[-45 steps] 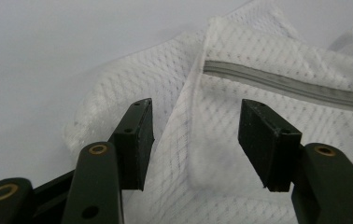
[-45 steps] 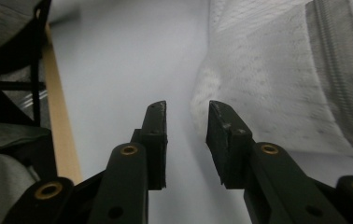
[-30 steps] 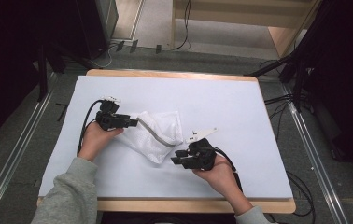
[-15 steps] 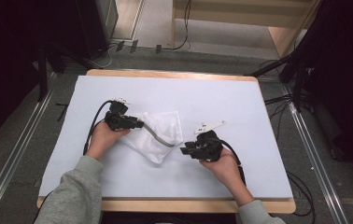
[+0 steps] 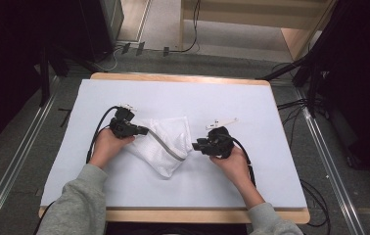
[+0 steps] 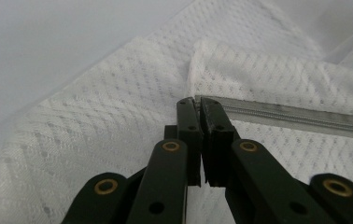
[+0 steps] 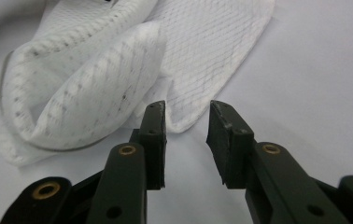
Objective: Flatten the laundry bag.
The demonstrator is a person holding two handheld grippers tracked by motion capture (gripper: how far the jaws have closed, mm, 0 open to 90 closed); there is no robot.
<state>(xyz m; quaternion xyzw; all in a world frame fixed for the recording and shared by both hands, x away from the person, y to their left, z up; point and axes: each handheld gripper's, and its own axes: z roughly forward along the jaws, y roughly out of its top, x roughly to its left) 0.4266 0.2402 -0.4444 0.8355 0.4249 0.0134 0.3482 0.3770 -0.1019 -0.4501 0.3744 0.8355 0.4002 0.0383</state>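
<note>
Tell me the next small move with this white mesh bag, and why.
Probably ease the right gripper forward to the mesh bag corner just ahead of it and close. Its jaws stand open and empty, while the left gripper has just closed on the bag beside the zip.

Your mesh bag (image 5: 166, 144) lies on the desk (image 5: 251, 103) near its middle, left gripper (image 5: 141, 130) at the bag's left edge, right gripper (image 5: 196, 145) at its right.

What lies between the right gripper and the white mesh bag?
Nothing: in the right gripper view, bare white table cover separates the right gripper, jaws apart, from the mesh bag. The high view agrees.
</note>
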